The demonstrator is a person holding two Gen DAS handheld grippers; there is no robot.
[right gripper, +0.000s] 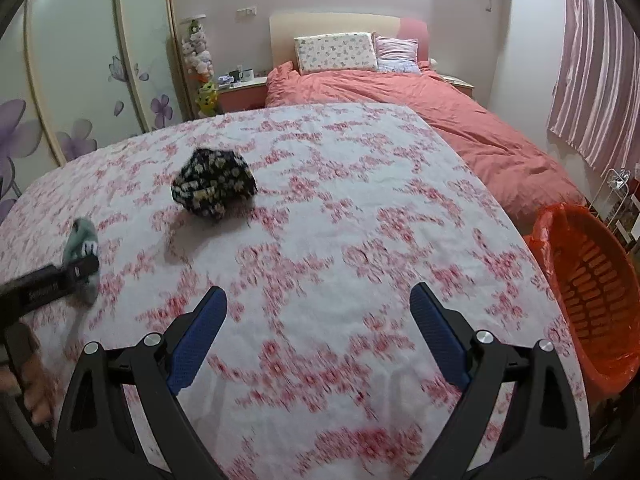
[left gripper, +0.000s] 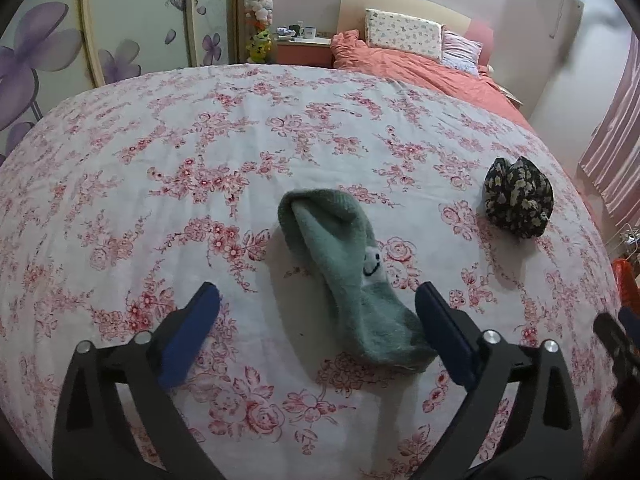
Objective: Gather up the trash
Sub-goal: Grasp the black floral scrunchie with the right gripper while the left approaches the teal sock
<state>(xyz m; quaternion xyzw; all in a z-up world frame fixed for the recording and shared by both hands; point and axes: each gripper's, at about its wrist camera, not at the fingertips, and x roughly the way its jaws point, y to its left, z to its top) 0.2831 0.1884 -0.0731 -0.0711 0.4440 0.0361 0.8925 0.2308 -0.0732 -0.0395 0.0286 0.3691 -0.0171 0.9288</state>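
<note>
On a table spread with a pink-flowered cloth [left gripper: 200, 140], a green fuzzy sock [left gripper: 344, 272] lies flat between the wide-spread fingers of the left gripper [left gripper: 318, 304] — touched by neither pad. A dark floral bundle [right gripper: 214, 186] sits nearby; the right gripper [right gripper: 318, 308] gapes empty beside an orange basket [right gripper: 592, 292].
</note>
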